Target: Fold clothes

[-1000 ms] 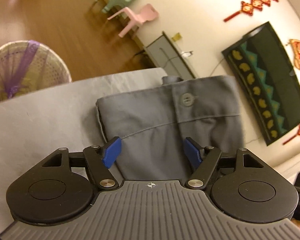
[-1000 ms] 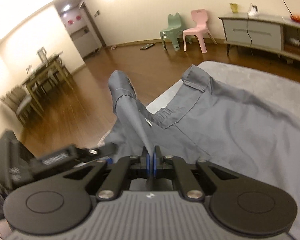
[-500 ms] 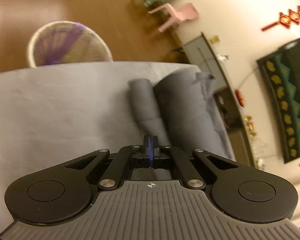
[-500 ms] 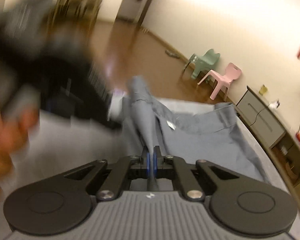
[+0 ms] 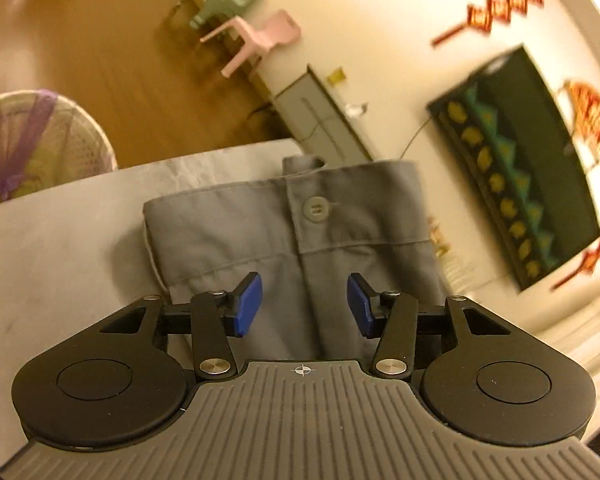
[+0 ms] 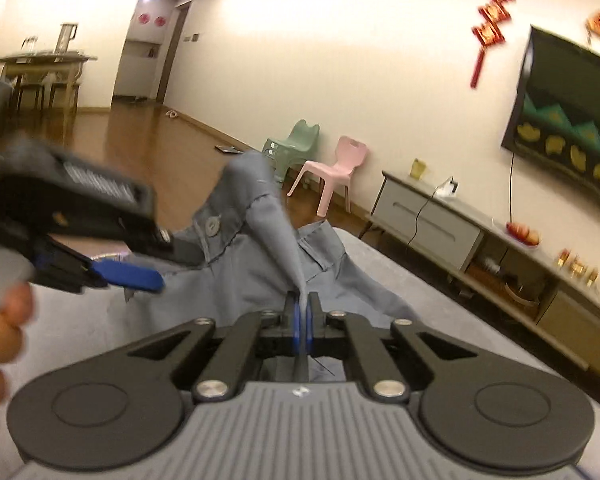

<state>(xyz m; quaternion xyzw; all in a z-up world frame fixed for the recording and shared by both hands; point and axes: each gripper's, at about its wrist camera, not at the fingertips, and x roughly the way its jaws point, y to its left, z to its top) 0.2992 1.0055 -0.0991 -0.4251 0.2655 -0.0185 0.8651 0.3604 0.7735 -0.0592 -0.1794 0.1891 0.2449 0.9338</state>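
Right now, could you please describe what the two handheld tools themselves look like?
Both look alike. The left tool and the right tool each have a ribbed grey body, two round black discs, black linkage bars with silver pivot screws, and blue pads. A small crosshair mark sits on the grey body. No sleeve is visible.

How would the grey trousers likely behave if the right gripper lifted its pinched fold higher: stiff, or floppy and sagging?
Probably floppy: the grey trousers already peak into a soft tent where the right gripper pinches them, with the rest draping on the grey cover. Likely light, since a thin pinch raises that fold. The buttoned waistband looks thicker, so it may hang heavier.
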